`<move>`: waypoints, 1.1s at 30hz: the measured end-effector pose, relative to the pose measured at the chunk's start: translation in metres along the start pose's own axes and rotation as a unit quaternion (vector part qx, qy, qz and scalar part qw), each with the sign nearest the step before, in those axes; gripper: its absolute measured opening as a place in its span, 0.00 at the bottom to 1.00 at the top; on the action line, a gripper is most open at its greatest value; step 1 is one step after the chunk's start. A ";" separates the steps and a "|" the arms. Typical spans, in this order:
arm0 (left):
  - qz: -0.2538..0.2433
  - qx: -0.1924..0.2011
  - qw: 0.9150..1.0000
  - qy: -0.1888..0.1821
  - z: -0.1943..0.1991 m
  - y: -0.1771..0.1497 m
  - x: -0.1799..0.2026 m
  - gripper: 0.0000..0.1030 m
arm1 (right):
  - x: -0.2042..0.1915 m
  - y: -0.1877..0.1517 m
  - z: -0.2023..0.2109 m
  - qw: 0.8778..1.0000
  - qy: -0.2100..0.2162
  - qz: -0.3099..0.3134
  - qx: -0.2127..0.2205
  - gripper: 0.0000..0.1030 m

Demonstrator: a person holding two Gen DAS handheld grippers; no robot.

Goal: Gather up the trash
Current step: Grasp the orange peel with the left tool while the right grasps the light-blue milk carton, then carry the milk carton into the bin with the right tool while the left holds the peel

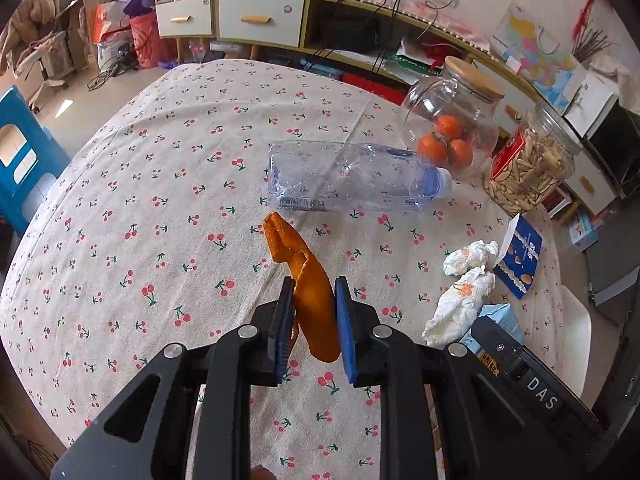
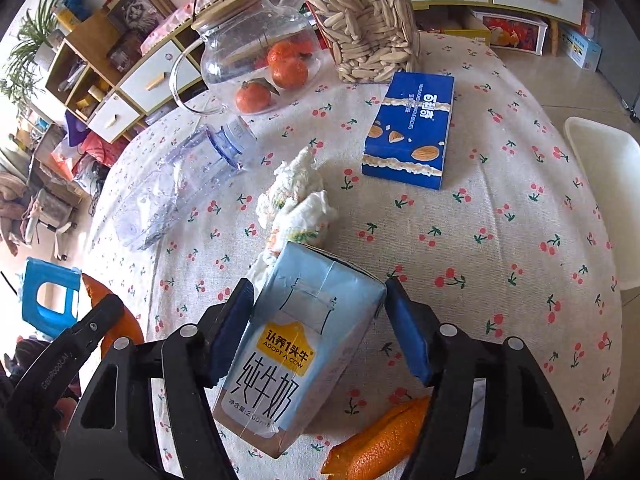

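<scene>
My left gripper (image 1: 311, 294) is shut on a strip of orange peel (image 1: 304, 276) and holds it above the cherry-print tablecloth (image 1: 160, 240). My right gripper (image 2: 320, 300) is shut on a light blue milk carton (image 2: 300, 344). An empty clear plastic bottle (image 1: 352, 180) lies on its side ahead of the left gripper; it also shows in the right wrist view (image 2: 180, 184). Crumpled tissues (image 2: 296, 200) lie just beyond the carton, also seen in the left wrist view (image 1: 460, 292). A second piece of orange peel (image 2: 380, 444) lies on the cloth under the right gripper.
A glass jar with oranges (image 2: 260, 52), a jar of seeds (image 2: 368, 20) and a blue biscuit box (image 2: 412, 128) stand at the table's far side. A white chair (image 2: 608, 200) is at the right. A blue stool (image 1: 20, 152) stands left of the table.
</scene>
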State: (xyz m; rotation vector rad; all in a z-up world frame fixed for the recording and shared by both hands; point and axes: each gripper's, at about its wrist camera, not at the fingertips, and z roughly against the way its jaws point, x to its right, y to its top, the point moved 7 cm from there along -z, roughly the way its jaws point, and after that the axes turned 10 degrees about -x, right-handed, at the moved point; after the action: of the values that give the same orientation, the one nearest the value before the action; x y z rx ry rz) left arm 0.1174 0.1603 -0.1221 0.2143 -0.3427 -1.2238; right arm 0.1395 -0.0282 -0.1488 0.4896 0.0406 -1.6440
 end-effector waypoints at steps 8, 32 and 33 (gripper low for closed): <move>-0.006 0.018 1.000 -0.004 0.012 0.002 0.007 0.20 | -0.007 0.008 0.029 0.997 -0.001 0.043 0.059 0.61; -0.031 0.080 0.996 -0.034 0.051 0.004 0.053 0.20 | 0.026 0.023 0.094 0.983 -0.024 0.057 0.172 0.57; -0.036 0.083 0.995 -0.034 0.053 0.003 0.056 0.20 | 0.029 0.023 0.097 0.983 -0.027 0.056 0.175 0.57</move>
State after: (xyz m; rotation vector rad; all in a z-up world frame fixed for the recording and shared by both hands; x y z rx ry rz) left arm 0.1176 0.1092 -0.0642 0.3313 -0.5010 -1.2755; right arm 0.1319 -0.0885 -0.0652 0.7000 -0.3158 -1.5571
